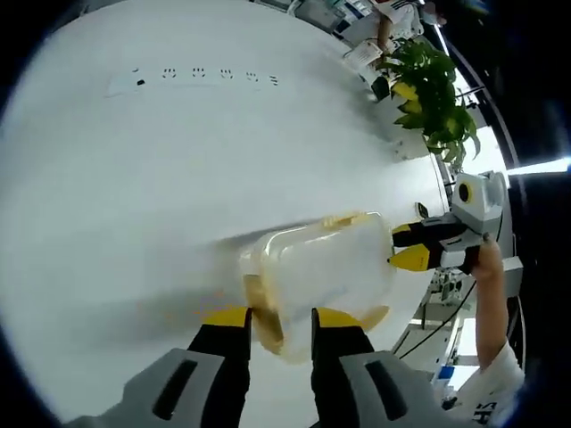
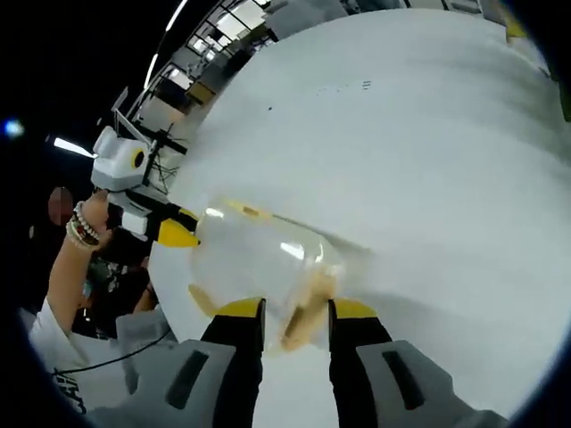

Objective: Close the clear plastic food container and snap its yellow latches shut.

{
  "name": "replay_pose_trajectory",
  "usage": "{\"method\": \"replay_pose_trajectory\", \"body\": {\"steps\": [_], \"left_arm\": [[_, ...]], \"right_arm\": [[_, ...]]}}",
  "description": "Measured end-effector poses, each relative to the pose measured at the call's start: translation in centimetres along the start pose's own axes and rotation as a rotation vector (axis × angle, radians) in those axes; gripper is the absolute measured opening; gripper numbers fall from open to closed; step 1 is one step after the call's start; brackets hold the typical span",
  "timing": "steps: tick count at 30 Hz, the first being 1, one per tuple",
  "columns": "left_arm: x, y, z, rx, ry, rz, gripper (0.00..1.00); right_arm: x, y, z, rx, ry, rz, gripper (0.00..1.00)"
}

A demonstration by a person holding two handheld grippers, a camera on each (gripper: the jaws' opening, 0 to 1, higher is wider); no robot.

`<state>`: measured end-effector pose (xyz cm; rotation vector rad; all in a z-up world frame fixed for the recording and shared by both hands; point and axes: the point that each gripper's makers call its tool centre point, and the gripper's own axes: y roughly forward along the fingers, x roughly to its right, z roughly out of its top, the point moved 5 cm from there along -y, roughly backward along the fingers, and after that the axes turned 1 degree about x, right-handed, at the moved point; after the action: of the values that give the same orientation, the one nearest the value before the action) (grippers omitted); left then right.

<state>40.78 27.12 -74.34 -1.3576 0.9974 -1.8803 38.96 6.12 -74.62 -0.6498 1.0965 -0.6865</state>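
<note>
The clear plastic food container (image 1: 326, 263) lies on the white table (image 1: 178, 178), lid on, with pale yellow latches at its ends. My left gripper (image 1: 282, 319) has its jaws close together around the near end, with a yellow latch (image 1: 268, 328) between them. My right gripper (image 1: 416, 247) comes in from the right, its yellow tips on the far end. In the right gripper view the container (image 2: 268, 254) lies crosswise. There my right gripper (image 2: 296, 312) pinches the near latch (image 2: 302, 323), and the left gripper (image 2: 176, 232) meets the other end.
A power strip (image 1: 196, 76) lies on the far part of the table. A green potted plant (image 1: 433, 89) stands at the table's right edge. A person's arm (image 1: 489, 312) holds the right gripper, and a wrist with bracelets (image 2: 78, 227) holds the left one.
</note>
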Motion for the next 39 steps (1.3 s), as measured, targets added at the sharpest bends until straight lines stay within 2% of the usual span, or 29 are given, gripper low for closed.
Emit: {"method": "replay_pose_trajectory", "body": {"steps": [4,16,18,23,27,39], "left_arm": [[-0.1,0.0,0.1,-0.004,0.002,-0.005,0.18],[-0.3,0.2,0.2,-0.015,-0.024,-0.031,0.16],[-0.3,0.2,0.3,-0.014,-0.022,-0.035,0.16],[-0.6,0.2,0.3,-0.010,-0.045,-0.045,0.15],[-1.0,0.1,0.2,0.004,-0.091,-0.078,0.14],[-1.2,0.2,0.1,0.014,-0.123,-0.089,0.13]], "right_arm": [[0.2,0.0,0.4,-0.004,0.000,0.002,0.24],[0.0,0.0,0.0,-0.005,-0.005,0.005,0.23],[0.3,0.1,0.4,-0.007,-0.006,0.004,0.23],[0.1,0.1,0.1,-0.007,-0.008,0.004,0.22],[0.0,0.1,-0.1,-0.008,0.000,0.012,0.22],[-0.1,0.3,0.1,-0.017,0.004,0.010,0.21]]}}
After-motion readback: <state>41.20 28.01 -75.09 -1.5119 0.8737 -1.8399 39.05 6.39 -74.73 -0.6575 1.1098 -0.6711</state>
